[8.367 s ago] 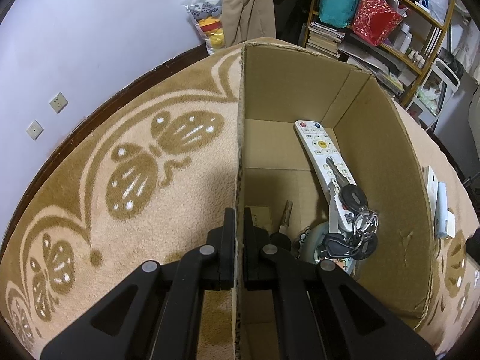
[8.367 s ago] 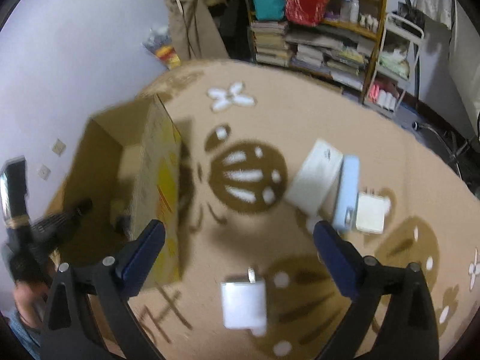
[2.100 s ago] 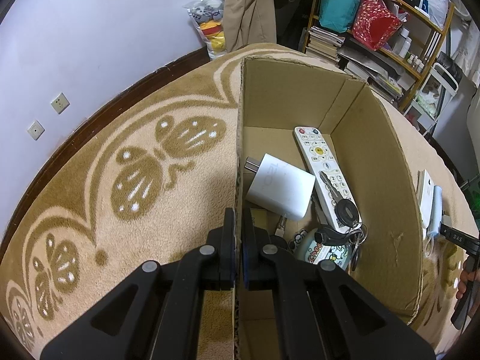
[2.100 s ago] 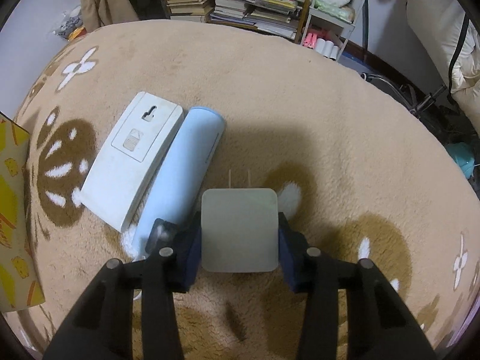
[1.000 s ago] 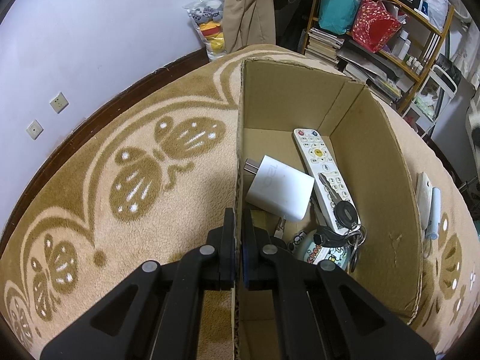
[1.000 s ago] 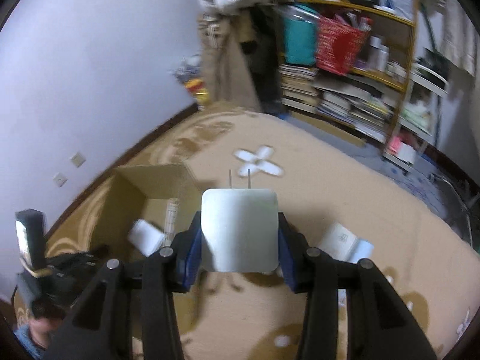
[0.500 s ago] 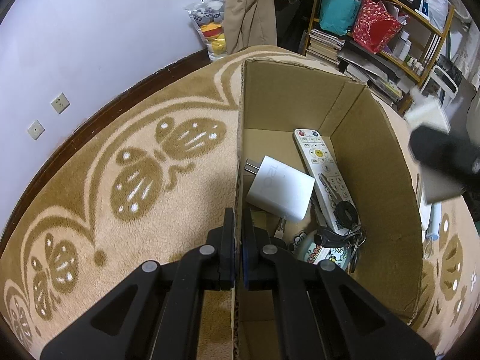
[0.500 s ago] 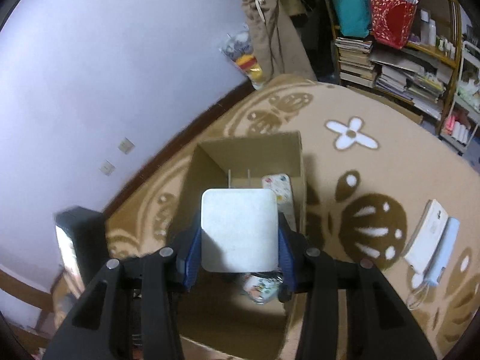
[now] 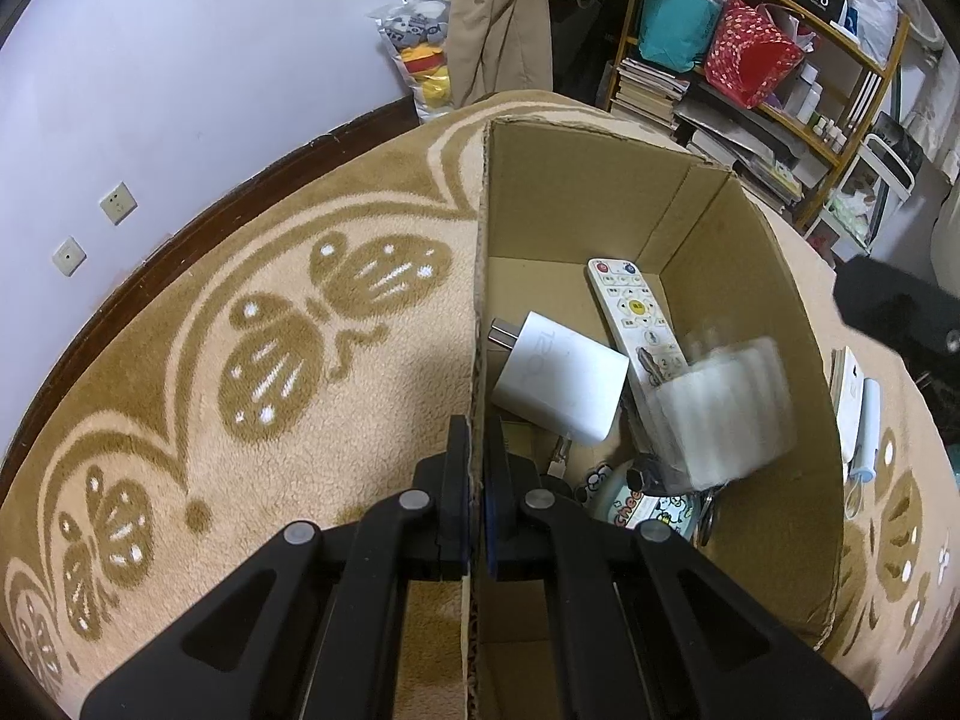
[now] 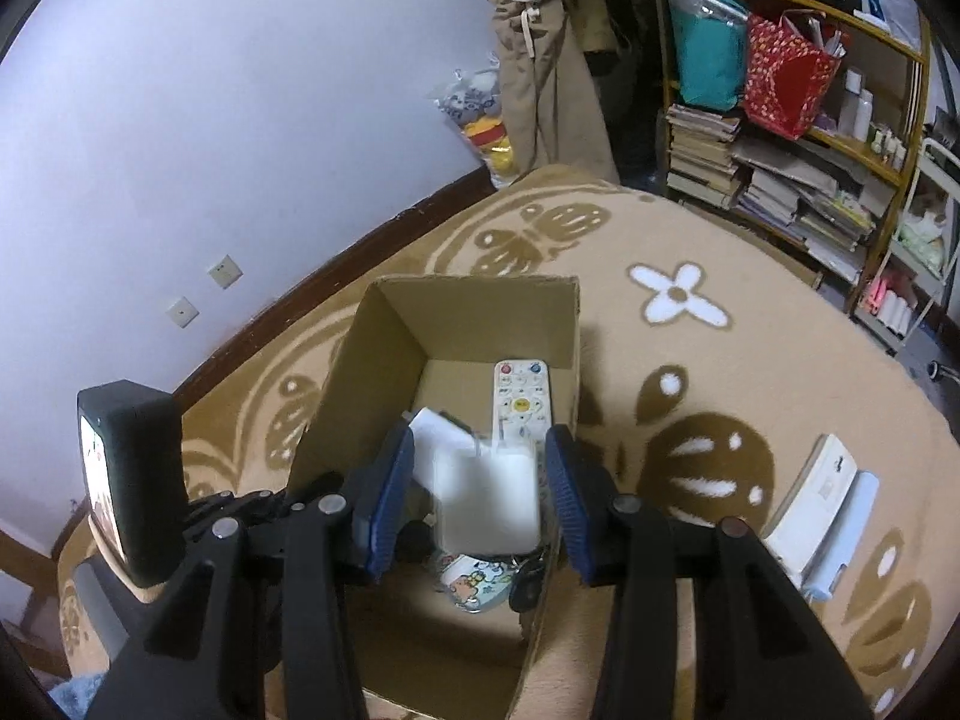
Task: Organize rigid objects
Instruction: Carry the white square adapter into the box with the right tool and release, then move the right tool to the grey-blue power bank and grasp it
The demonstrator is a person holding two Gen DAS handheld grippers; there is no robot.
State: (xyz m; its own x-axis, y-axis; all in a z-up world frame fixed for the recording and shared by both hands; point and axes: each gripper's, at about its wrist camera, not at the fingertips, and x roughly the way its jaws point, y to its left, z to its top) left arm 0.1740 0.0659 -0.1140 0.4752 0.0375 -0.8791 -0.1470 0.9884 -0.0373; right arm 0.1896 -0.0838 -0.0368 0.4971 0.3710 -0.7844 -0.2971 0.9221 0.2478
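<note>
Above the cardboard box (image 10: pixel 384 360), right tongs (image 10: pixel 480 480) spread wide, blurred white charger (image 10: pixel 486 504) loose between them over the box's contents, left tongs (image 9: pixel 476 480) clamped narrow on the box wall, remote (image 9: pixel 630 312) inside.

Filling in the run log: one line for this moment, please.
left gripper: shut on cardboard box wall | right gripper: open | second white charger: blurred, dropping into box

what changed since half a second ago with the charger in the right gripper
The right gripper has opened and let go of the charger, which shows blurred, dropping into the box. The left gripper stays clamped on the box wall; the first charger and remote lie as before.
</note>
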